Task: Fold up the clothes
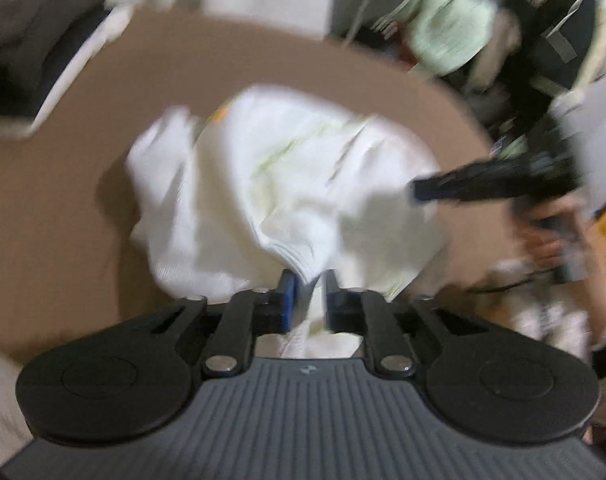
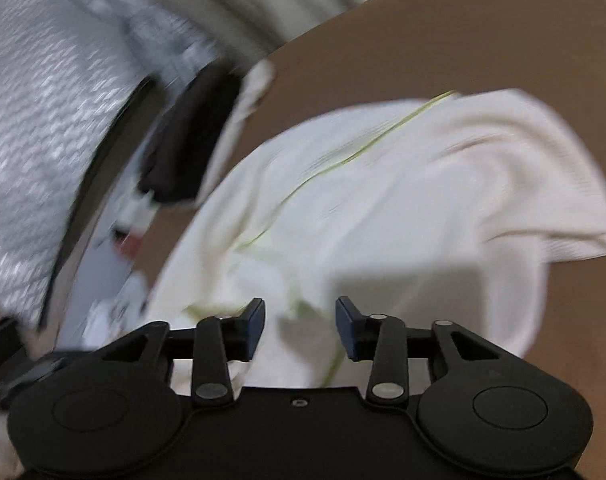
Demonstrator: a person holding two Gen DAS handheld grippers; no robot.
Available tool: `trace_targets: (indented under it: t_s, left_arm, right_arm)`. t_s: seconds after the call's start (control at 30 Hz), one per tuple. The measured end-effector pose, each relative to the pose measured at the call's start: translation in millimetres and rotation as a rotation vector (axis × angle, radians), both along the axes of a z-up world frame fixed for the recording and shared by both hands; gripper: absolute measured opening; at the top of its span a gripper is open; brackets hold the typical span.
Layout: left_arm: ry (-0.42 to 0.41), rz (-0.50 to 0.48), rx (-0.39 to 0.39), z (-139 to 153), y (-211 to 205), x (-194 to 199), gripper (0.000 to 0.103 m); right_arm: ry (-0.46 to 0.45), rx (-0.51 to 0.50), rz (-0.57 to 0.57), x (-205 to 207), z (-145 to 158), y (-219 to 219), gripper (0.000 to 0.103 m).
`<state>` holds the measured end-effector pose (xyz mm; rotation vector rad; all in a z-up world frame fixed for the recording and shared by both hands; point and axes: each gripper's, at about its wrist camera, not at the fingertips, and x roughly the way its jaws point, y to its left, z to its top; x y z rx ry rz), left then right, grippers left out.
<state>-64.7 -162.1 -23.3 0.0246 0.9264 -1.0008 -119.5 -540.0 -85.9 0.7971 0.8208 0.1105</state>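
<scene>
White knit garment (image 1: pixel 287 184), ribbed and trimmed with thin lime-green lines, lies rumpled in the middle of the brown bench (image 1: pixel 55 208), neither flat nor folded. At far left on the bench sits a stack of dark folded clothes (image 1: pixel 35 52) (probably finished pieces). Nearer the middle, the left tongs (image 1: pixel 308 298) stand slightly apart with a ribbed hem corner of the garment lying between the blue pads; the gap looks wider than the cloth, so I judge them not clamped on it. Over to the right, the right tongs (image 2: pixel 299 328) hang above the near edge of the garment (image 2: pixel 383 200), wide apart with nothing between them, a person's hand (image 1: pixel 551 240) wrapped round the handle. Both views are smeared by motion.

The risk from here: the hem slips free of the loose left tongs and the garment stays bunched, so any fold would lock in creases. Grabbing two layers at once would skew the fold.
</scene>
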Motion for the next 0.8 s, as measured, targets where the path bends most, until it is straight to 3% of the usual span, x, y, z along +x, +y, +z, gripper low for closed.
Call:
trace_targets:
  t_s: [0.07, 0.13, 0.2, 0.27, 0.37, 0.43, 0.5, 0.63, 0.73, 0.8]
  left_arm:
    - [-0.051, -0.03, -0.095, 17.2, 15.5, 5.9, 0.085]
    - [-0.136, -0.006, -0.129, 28.0, 27.7, 18.2, 0.099]
    - [-0.182, 0.052, -0.113, 30.1, 34.4, 41.0, 0.099]
    - [-0.184, 0.136, -0.066, 20.8, 33.6, 73.6, 0.099]
    - [-0.202, 0.263, 0.073, -9.6, 16.6, 129.8, 0.099]
    - [-0.205, 0.291, 0.142, -32.6, -5.2, 160.6, 0.099]
    - [-0.147, 0.292, 0.141, -53.9, -17.6, 183.7, 0.099]
    - [0.051, 0.319, 0.156, -103.9, -42.7, 204.9, 0.099]
    - [0.177, 0.311, 0.144, -135.5, -39.7, 200.6, 0.099]
    - [0.205, 0.332, 0.096, -139.4, -29.1, 200.2, 0.099]
  right_arm:
    - [0.027, -0.043, -0.041, 7.5, 2.0, -11.3, 0.049]
    - [0.071, -0.129, -0.019, 24.2, 4.8, -22.8, 0.054]
    - [0.118, -0.184, -0.011, 38.3, 1.0, -36.5, 0.054]
    - [0.166, -0.165, -0.044, 43.1, -9.2, -53.7, 0.054]
    - [0.19, -0.045, -0.11, 31.8, -29.0, -82.6, 0.054]
    - [0.173, 0.048, -0.153, 19.9, -35.6, -89.4, 0.054]
    - [0.138, 0.144, -0.208, 3.5, -41.1, -92.5, 0.058]
    - [0.097, 0.264, -0.24, -10.3, -57.8, -79.2, 0.065]
    - [0.119, 0.211, -0.176, 8.2, -62.1, -64.1, 0.066]
    - [0.141, 0.157, -0.13, 23.9, -65.3, -55.1, 0.067]
